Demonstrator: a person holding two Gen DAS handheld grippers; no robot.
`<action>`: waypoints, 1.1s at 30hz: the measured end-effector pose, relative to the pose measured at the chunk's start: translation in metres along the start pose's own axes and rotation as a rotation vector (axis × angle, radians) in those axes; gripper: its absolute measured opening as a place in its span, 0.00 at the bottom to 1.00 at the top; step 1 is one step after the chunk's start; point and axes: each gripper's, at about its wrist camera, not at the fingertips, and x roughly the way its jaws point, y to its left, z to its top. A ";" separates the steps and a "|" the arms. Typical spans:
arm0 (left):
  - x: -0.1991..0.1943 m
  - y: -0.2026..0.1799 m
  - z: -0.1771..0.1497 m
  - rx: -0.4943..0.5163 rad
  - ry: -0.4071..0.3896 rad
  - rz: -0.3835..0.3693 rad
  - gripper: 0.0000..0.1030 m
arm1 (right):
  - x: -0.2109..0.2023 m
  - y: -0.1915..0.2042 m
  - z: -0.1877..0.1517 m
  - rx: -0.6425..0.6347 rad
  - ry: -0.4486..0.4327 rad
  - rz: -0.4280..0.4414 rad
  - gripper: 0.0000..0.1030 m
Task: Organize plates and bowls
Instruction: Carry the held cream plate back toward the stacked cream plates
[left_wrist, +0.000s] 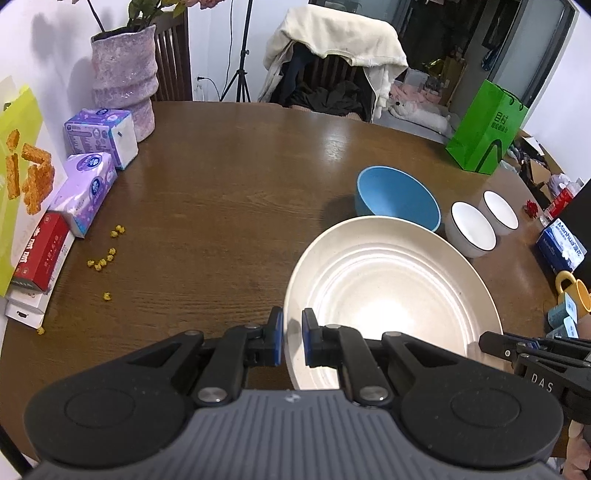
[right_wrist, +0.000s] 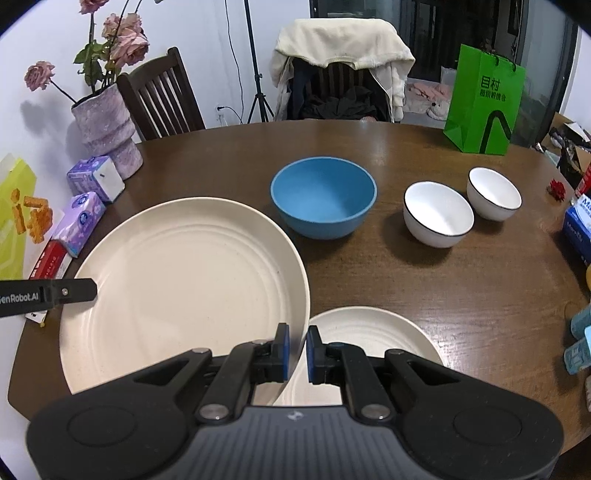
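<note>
A large cream plate (left_wrist: 391, 295) (right_wrist: 184, 288) is gripped at two opposite spots on its rim. My left gripper (left_wrist: 292, 332) is shut on its left rim, and my right gripper (right_wrist: 297, 350) is shut on its right rim. Each gripper's tip also shows at the other view's edge, the right gripper (left_wrist: 491, 343) and the left gripper (right_wrist: 90, 290). A smaller cream plate (right_wrist: 369, 339) lies on the table, partly under the large plate's right edge. Behind stand a blue bowl (left_wrist: 397, 199) (right_wrist: 323, 195) and two white bowls (right_wrist: 437, 214) (right_wrist: 493, 194).
The round wooden table (left_wrist: 221, 206) carries a lilac vase (right_wrist: 107, 133), tissue packs (left_wrist: 99, 136) and yellow crumbs (left_wrist: 103, 260) on the left. A green paper bag (right_wrist: 484, 107) stands at the back right, with boxes and a yellow mug (left_wrist: 572, 291) at the right edge.
</note>
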 end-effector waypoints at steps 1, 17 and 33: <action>0.000 -0.001 -0.001 0.002 0.000 -0.001 0.10 | 0.000 -0.001 -0.002 0.002 0.000 0.000 0.09; 0.008 -0.017 -0.009 0.033 0.011 -0.039 0.10 | -0.001 -0.021 -0.017 0.045 0.016 -0.016 0.09; 0.023 -0.041 -0.011 0.078 0.044 -0.075 0.10 | 0.000 -0.046 -0.023 0.092 0.025 -0.051 0.09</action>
